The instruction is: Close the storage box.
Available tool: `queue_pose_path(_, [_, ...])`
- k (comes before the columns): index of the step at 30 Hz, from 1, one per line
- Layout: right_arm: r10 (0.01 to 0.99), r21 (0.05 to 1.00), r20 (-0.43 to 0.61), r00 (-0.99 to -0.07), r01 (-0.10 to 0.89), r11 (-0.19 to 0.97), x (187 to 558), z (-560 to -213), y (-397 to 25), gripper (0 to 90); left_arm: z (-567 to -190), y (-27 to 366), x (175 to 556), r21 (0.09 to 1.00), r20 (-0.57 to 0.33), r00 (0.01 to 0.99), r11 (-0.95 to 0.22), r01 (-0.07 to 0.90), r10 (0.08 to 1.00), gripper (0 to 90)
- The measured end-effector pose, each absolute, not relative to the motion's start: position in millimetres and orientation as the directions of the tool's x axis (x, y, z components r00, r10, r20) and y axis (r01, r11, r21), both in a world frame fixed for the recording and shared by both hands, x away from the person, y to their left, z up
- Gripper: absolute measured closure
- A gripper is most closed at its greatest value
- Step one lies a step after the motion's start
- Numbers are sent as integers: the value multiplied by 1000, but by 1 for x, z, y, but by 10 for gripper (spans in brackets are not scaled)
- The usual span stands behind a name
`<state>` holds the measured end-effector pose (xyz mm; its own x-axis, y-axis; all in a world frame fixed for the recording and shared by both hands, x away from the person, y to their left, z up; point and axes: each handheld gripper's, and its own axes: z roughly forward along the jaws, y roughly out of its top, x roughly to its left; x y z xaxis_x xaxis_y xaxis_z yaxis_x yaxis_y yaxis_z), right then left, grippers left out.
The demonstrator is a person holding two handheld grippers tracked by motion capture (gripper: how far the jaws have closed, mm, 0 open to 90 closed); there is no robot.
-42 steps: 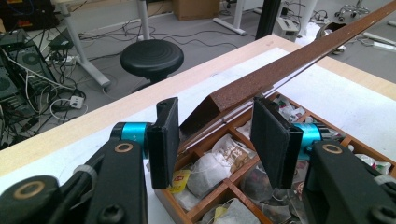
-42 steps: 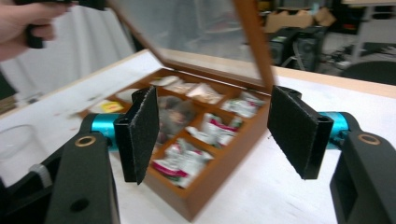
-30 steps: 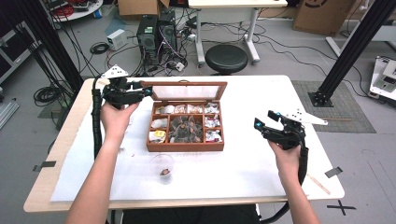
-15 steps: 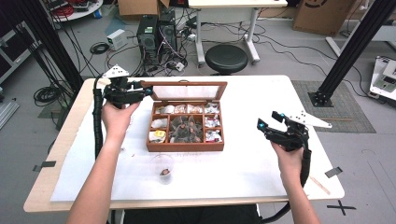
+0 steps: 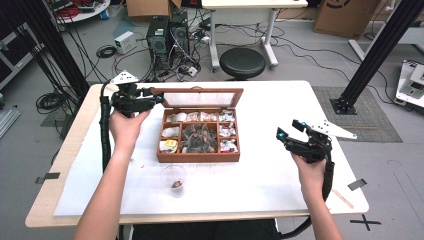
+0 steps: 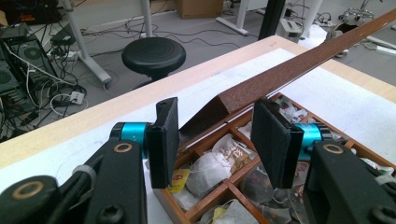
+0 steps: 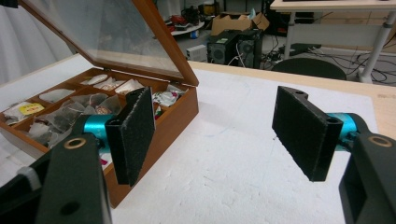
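Left gripper, jaws wide, straddles the glass-paned lid corner of the brown wooden tea box; a knock risks slamming it; right gripper idles wide.

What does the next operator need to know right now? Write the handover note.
Left gripper: open, jaws either side of the lid's corner, not closed on it.
Right gripper: open, holds nothing, over the table right of the tea box.
Tea box: mid-table, glass lid raised, tea bags in the compartments.
Clear cup: in front of the box, with something small and dark inside.
Done: box is open.
Left: probably close the lid or take a bag; I can't tell which.
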<state>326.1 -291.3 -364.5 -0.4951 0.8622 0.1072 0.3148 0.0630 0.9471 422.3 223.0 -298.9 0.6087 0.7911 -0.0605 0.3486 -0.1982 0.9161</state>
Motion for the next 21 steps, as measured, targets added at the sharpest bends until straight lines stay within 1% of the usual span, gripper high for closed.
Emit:
queue_pose_path(7, [866,948,108,-488,312,58,326,-364,-292,303,-299,222,420,913,-59,608,-204,354,792,517])
queue_pose_path(21, [865,948,105,-491,313,63,328,-365,-289,303,-301,221,415,908,-55,598,-209,363,800,475])
